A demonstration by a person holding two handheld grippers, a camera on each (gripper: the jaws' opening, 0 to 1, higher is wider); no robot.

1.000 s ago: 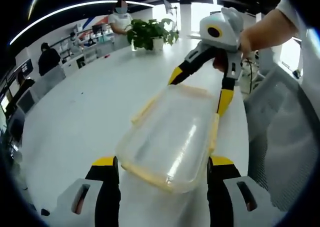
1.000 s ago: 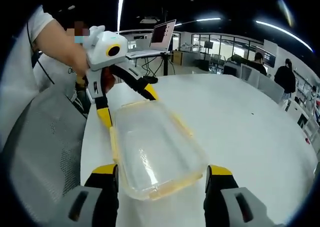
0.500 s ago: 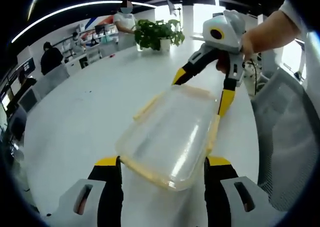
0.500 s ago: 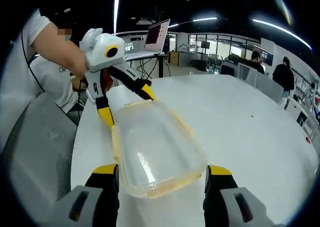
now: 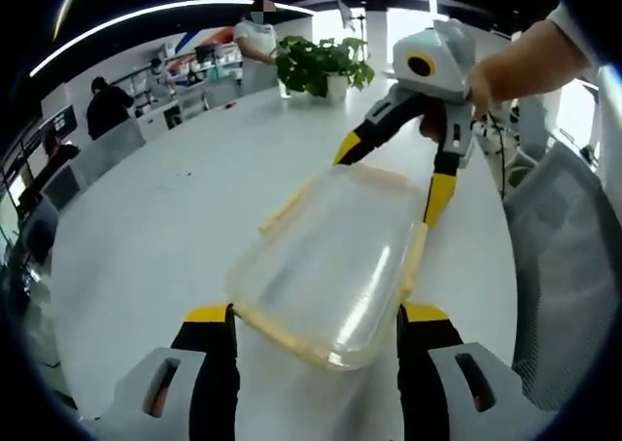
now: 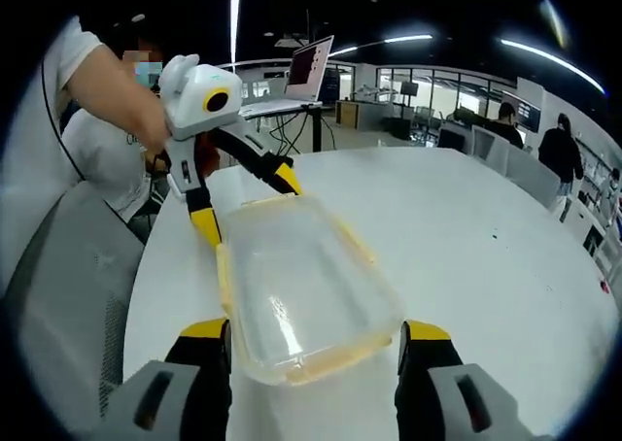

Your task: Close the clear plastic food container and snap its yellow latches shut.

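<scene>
A clear plastic food container (image 5: 326,266) with its lid on lies on the white table (image 5: 155,227). Yellow latches (image 5: 286,214) run along its edges, and the one on the left long side sticks outward. My left gripper (image 5: 316,317) is open, its yellow-tipped jaws flanking the container's near end. At the far end my right gripper (image 5: 391,174), held by a hand, straddles the container with jaws spread. In the right gripper view the same container (image 6: 296,290) sits between the jaws of the open right gripper (image 6: 316,332), with the left gripper (image 6: 245,203) astride the far end.
A potted plant (image 5: 321,67) stands at the table's far side. A grey mesh chair (image 5: 569,286) is beside the table edge, also the chair (image 6: 63,295). A laptop (image 6: 313,64) stands beyond the table. People sit at desks in the background.
Both views have shifted slightly with the hands. The container and both grippers keep the same relation to each other.
</scene>
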